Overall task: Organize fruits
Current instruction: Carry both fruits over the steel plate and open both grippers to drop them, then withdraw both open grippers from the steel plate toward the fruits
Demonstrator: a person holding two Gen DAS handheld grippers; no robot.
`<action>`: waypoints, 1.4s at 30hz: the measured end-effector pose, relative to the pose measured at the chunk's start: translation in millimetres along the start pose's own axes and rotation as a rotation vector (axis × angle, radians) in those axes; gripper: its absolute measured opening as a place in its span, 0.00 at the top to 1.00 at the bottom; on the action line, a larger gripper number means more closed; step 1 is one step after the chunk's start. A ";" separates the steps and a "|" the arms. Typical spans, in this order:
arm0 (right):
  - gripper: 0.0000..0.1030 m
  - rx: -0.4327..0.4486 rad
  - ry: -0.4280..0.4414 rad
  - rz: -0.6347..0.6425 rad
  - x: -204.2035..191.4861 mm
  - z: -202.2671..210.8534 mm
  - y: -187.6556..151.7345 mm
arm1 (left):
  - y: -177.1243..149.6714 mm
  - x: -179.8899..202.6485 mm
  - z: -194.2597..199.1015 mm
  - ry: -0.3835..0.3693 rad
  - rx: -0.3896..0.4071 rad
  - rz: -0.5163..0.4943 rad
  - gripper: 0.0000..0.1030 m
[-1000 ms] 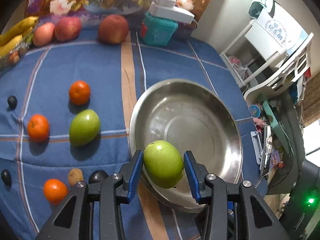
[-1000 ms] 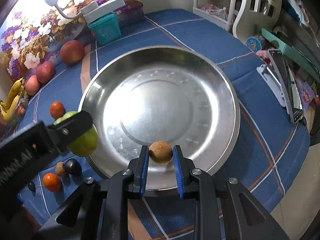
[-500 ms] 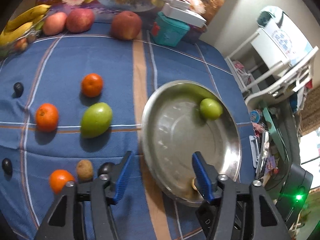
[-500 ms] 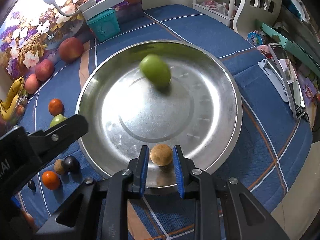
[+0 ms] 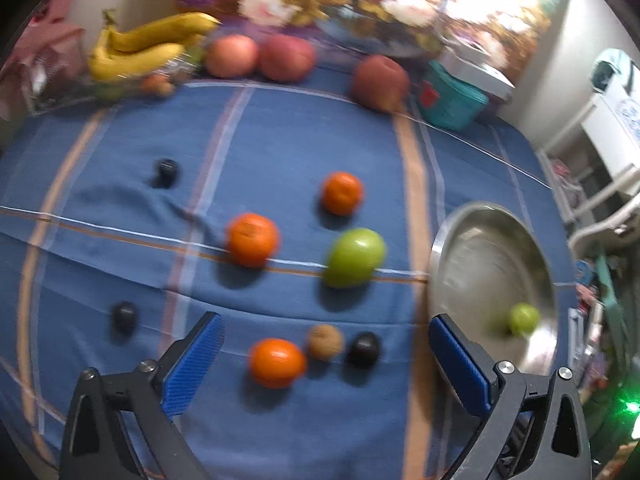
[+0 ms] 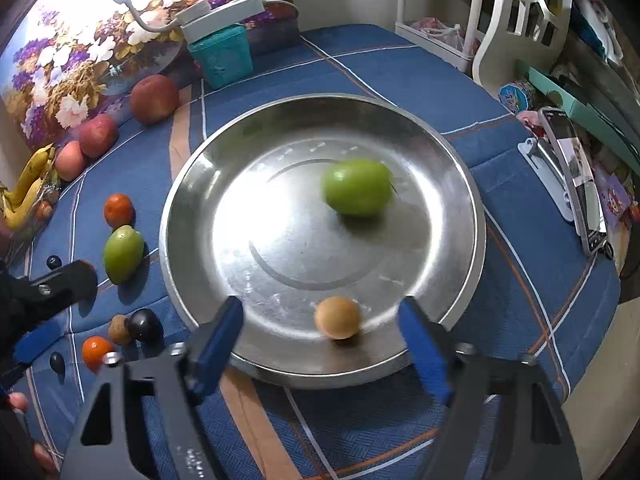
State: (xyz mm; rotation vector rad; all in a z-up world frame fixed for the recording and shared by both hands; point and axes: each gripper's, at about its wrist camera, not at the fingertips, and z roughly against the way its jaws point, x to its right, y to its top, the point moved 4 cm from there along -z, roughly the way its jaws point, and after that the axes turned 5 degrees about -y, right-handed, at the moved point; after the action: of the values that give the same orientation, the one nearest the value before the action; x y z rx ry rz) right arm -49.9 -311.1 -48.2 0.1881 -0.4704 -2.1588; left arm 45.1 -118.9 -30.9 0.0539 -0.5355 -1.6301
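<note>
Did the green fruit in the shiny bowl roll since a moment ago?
Yes. In the right wrist view the green fruit has rolled from the far part of the metal bowl toward its right side, nearer the round brown fruit.

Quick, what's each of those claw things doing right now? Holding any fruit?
Left gripper: jaws opening, holding nothing.
Right gripper: jaws opening; small brown fruit between them, released on the metal plate.

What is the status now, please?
Both grippers, left and right, opening, empty. Green fruit and brown fruit in metal bowl. Nothing blocking.
</note>
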 end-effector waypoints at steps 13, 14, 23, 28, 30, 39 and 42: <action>0.06 0.145 0.076 0.086 -37.0 27.6 1.9 | 14.4 -93.4 31.7 0.170 0.093 0.093 0.00; 0.06 0.146 0.103 0.086 -41.4 29.2 1.8 | 16.6 -99.0 34.1 0.178 0.097 0.102 0.00; 0.06 0.044 0.183 0.149 -89.0 35.6 -3.1 | 28.0 -149.9 50.4 0.146 0.106 0.210 0.00; 0.06 -0.056 0.180 0.182 -119.1 33.1 -11.1 | 31.4 -174.0 56.5 0.128 0.118 0.270 0.00; 0.06 -0.084 0.191 0.172 -127.6 31.5 -13.9 | 32.1 -181.5 58.1 0.117 0.123 0.299 0.00; 0.06 -0.165 0.257 0.103 -161.3 20.0 -21.2 | 28.6 -185.5 37.0 0.118 0.057 0.295 0.00; 0.06 -0.194 0.242 0.111 -159.9 9.7 -28.3 | 21.9 -178.2 16.6 0.111 -0.010 0.259 0.00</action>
State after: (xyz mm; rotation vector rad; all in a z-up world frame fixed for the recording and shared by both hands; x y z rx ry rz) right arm 20.5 -164.7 -56.5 0.3029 -0.1287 -2.0258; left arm 85.4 54.9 -57.0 0.0640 -0.4299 -1.3686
